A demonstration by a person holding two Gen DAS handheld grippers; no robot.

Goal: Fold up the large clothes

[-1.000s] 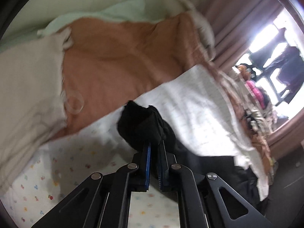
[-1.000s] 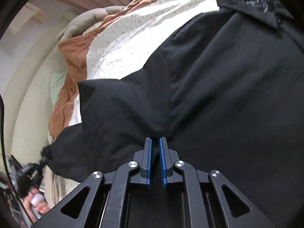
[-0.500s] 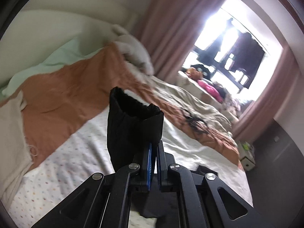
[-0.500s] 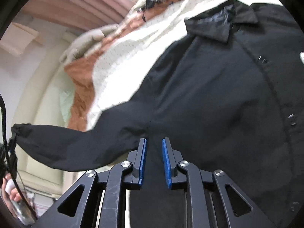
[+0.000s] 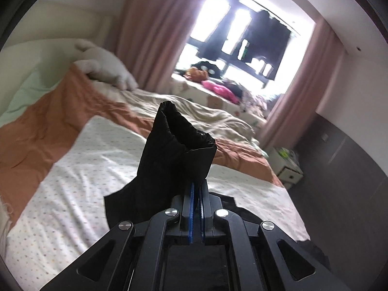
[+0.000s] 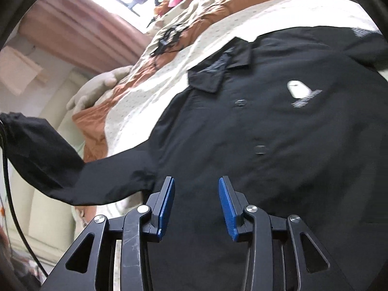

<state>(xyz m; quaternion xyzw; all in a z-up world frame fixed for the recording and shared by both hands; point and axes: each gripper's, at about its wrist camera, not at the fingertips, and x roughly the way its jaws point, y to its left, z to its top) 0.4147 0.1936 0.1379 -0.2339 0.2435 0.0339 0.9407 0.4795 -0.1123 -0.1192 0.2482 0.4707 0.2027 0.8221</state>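
While the black button-front shirt [image 6: 266, 145] lies spread on the dotted white bedsheet [image 5: 84, 169], its elasticated cuff [image 5: 179, 145] is held clamped by the left gripper [image 5: 197, 194]; the sleeve's long axis runs from nine o'clock toward the spread-jawed, empty right gripper [image 6: 196, 194].

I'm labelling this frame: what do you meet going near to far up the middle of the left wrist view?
Left tool shut on the black sleeve cuff → dotted white sheet → orange blanket → rumpled beige bedding → pink clothes → bright window.
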